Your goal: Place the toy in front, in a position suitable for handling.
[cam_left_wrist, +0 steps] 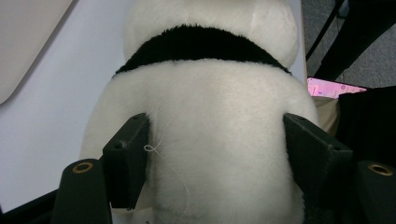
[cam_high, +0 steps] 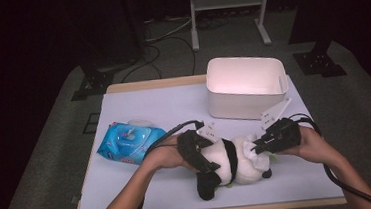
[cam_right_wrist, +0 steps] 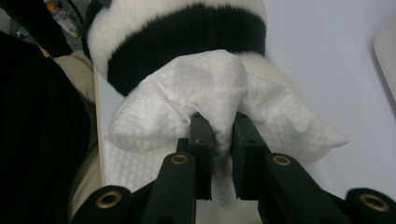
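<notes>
A toy panda (cam_high: 231,163) lies on its side near the front of the desk (cam_high: 145,188). The left hand-held gripper (cam_left_wrist: 215,149) squeezes its white body, one jaw on each side. The right hand-held gripper (cam_right_wrist: 223,140) pinches a white wipe (cam_right_wrist: 210,98) against the panda, hiding its face. Behind it sits a white bin (cam_high: 246,85); you cannot see inside. A blue wipes pack (cam_high: 129,141) lies left.

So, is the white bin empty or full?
Empty as far as visible: the white bin shows bare inner walls in the high view; its floor is partly hidden.
</notes>
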Tool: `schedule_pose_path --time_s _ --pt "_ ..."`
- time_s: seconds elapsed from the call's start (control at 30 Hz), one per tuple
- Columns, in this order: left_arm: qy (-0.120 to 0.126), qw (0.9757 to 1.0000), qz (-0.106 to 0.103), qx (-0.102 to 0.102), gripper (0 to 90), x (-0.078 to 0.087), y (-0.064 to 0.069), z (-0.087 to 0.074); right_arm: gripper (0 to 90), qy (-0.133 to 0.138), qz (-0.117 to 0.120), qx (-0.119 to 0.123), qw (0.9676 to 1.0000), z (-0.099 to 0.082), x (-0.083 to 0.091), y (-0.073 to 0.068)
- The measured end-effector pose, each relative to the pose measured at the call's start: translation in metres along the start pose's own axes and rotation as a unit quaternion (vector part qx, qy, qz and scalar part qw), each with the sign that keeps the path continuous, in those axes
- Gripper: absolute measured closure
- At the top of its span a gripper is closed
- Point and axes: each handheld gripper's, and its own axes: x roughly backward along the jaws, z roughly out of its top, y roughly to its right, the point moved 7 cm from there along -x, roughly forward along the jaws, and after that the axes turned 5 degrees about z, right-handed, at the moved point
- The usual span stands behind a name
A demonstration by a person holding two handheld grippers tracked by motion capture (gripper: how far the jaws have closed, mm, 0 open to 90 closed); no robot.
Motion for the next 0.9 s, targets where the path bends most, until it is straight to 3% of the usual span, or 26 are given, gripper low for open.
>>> schedule_pose_path --time_s 0.13,0.37,0.5,0.63,0.77,0.9 --pt "-0.004 1.0000 -0.002 0.009 25.8 0.003 -0.003 -0.001 79.5 0.001 0.011 0.004 0.9999 0.012 -0.009 0.003" --pt "-0.004 0.9989 -0.019 0.044 15.4 0.009 -0.010 0.009 79.9 -0.001 0.017 0.003 0.9999 0.007 -0.013 -0.003" --pt "-0.024 0.9982 -0.028 0.048 9.1 0.002 -0.014 0.010 80.1 0.000 0.021 0.006 0.9998 0.006 -0.014 -0.007" --pt "-0.036 0.9979 -0.031 0.043 5.8 -0.009 -0.013 0.010 80.3 0.001 0.023 0.009 0.9997 0.004 -0.016 -0.008" --pt "-0.050 0.9982 -0.027 0.019 3.4 -0.025 -0.009 0.010 80.3 -0.002 0.024 0.009 0.9997 0.004 -0.018 -0.008" --pt "-0.056 0.9982 -0.021 0.006 18.3 -0.023 -0.009 0.011 80.2 0.007 0.024 0.005 0.9997 0.001 -0.017 -0.007"
